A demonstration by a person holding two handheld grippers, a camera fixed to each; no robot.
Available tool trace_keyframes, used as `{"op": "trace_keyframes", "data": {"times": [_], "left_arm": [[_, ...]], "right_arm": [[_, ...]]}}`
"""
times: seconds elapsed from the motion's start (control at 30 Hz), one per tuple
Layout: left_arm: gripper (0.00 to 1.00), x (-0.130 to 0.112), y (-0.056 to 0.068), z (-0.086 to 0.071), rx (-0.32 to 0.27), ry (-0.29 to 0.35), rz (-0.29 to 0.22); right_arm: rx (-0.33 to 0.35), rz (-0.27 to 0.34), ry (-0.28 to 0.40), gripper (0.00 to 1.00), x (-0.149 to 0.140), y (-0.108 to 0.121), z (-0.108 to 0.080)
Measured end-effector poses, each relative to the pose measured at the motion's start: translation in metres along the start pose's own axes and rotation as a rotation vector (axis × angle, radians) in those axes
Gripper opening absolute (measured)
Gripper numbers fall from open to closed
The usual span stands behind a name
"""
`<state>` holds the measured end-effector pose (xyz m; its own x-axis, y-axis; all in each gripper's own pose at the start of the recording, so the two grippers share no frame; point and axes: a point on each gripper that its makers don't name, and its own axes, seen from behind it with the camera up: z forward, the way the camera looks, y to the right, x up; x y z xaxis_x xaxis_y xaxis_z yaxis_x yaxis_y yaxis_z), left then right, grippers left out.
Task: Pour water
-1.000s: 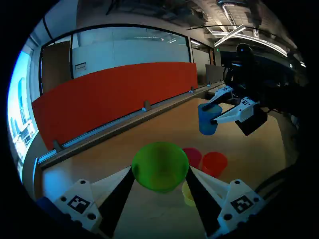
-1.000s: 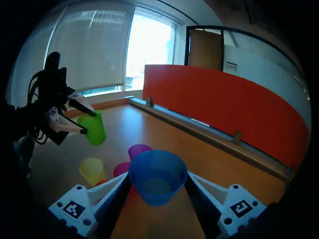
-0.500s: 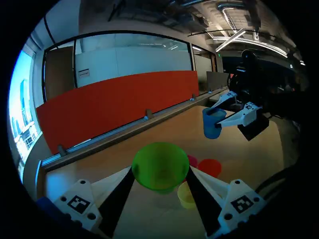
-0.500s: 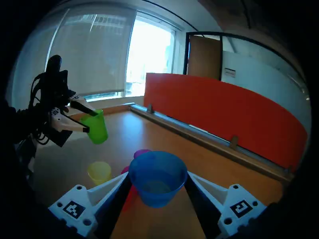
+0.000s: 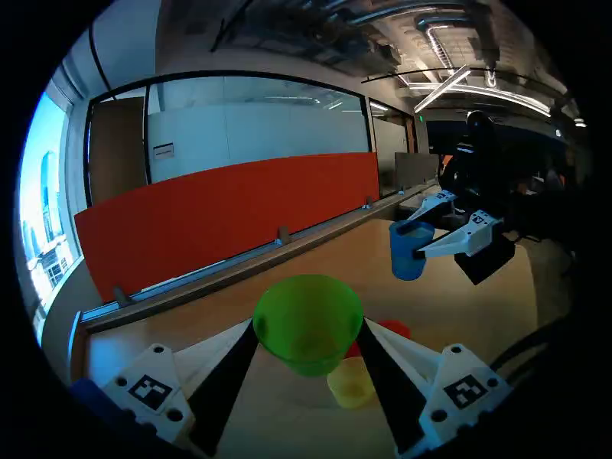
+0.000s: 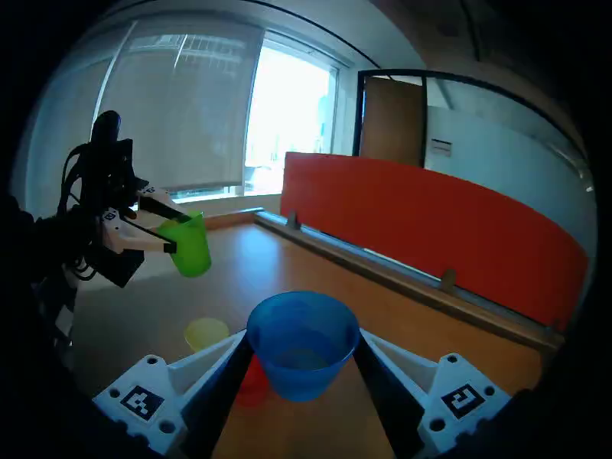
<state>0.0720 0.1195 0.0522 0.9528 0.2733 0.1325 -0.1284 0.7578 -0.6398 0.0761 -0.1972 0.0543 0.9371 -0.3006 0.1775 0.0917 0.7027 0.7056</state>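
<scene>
I'm lifting both higher than before: left gripper [image 5: 307, 327] clamping the green cup [image 5: 307, 317], right gripper [image 6: 303, 338] clamping the blue cup [image 6: 303, 348], over the wooden desk [image 5: 330, 256], orange partition [image 5: 229, 206] behind.

Wooden worktop [image 6: 252, 268] | orange partition [image 5: 229, 206] along its edge | glass wall [image 5: 252, 130] behind | bright window [image 6: 287, 115], blind [image 6: 176, 107] | ceiling strip lights [image 5: 451, 80]

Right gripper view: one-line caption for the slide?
Right gripper holds blue plastic cup over wooden table, facing left gripper holding green plastic cup.
</scene>
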Motion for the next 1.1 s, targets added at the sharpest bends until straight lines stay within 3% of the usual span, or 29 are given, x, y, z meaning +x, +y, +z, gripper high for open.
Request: {"op": "trace_keyframes", "data": {"times": [0.57, 1.1], "left_arm": [[0.88, 0.018, 0.009, -0.014, -0.001, 0.057, -0.027], [0.87, 0.023, 0.017, -0.022, -0.007, 0.074, -0.010]], "right_arm": [[0.002, 0.005, 0.034, 0.90, 0.011, -0.010, -0.011], [0.003, -0.002, 0.048, 0.90, 0.016, -0.014, -0.018]]}}
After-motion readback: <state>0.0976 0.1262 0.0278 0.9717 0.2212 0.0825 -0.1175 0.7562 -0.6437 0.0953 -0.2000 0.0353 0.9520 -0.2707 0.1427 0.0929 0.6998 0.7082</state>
